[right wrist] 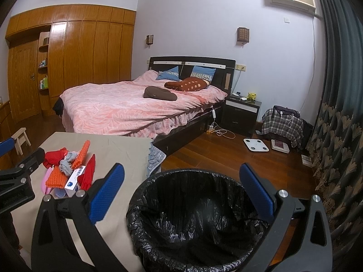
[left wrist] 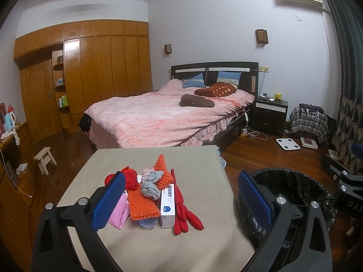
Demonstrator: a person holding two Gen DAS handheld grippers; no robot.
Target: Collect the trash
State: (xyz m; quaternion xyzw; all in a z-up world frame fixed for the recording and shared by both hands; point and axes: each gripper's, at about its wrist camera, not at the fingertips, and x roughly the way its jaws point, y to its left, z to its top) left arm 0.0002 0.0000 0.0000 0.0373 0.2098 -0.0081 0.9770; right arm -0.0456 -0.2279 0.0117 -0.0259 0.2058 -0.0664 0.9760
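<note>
Pile: white cardboard box with a blue logo (left wrist: 168, 205), orange bumpy knitted cloth (left wrist: 145, 200), red glove (left wrist: 185, 213), grey socks (left wrist: 150, 184) and pink fabric (left wrist: 119, 213), heaped on the beige-covered table (left wrist: 199, 172).
Bin: round bin lined with a crinkled black plastic bag (right wrist: 195, 222), beside the table's right edge, nothing visible inside.
Left gripper (left wrist: 181, 199): blue-padded jaws spread wide, holding nothing, above the pile.
Right gripper (right wrist: 181, 192): jaws spread wide, holding nothing, over the bin.

Pink-covered bed (left wrist: 158, 113), wooden wardrobe (left wrist: 90, 68), lilac walls, dark wood floor (right wrist: 215, 154).
</note>
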